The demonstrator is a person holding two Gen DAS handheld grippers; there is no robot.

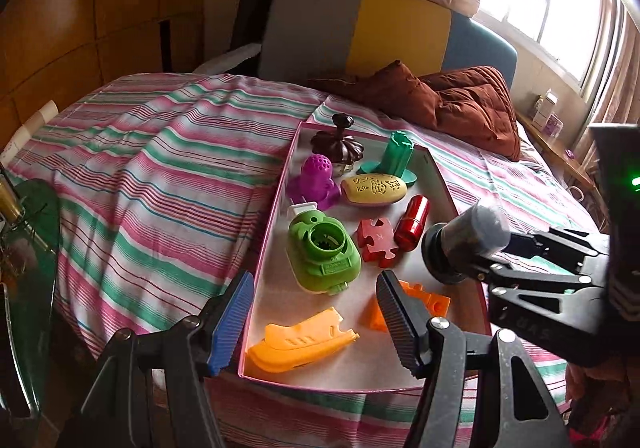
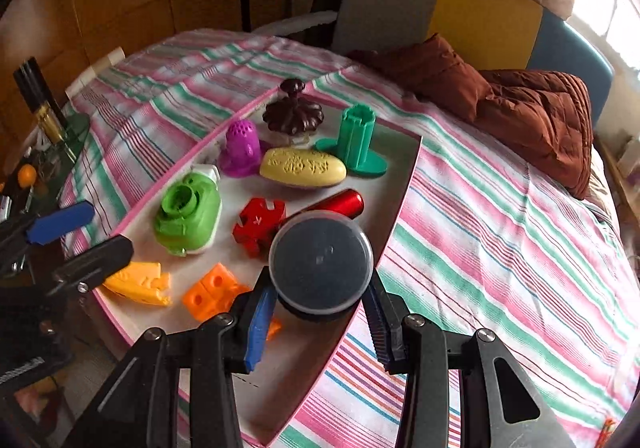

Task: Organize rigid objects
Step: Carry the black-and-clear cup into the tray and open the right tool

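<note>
Striped bedding (image 1: 160, 152) in pink, green and white covers the bed, with a brown quilted pillow (image 1: 452, 104) at its head and a grey, yellow and blue headboard (image 1: 360, 32) behind. On the bedding lies a shallow pink-edged tray (image 2: 360, 232) with a pale floor, holding the sorted pieces.

At its far end stand a dark brown flower-shaped piece (image 2: 294, 114) and a green post on a round base (image 2: 356, 138). Beside them sit a purple perforated figure (image 2: 240, 150) and a yellow embossed oval (image 2: 302, 168). Nearer lie a green housing with a round opening (image 1: 322, 248), a red cylinder (image 1: 412, 222) and a red puzzle piece (image 1: 376, 242). At the near end rest a yellow-orange curved part (image 1: 300, 342) and an orange block (image 2: 210, 290).

Both grippers reach over the near end. In the right wrist view, the right gripper (image 2: 318, 308) has its jaws closed on a dark round jar with a clear lid (image 2: 320, 264), held above the tray's near right area, close to the red cylinder. In the left wrist view, the left gripper (image 1: 316, 312) hangs over the tray's near left edge, jaws apart and gripping nothing.
</note>
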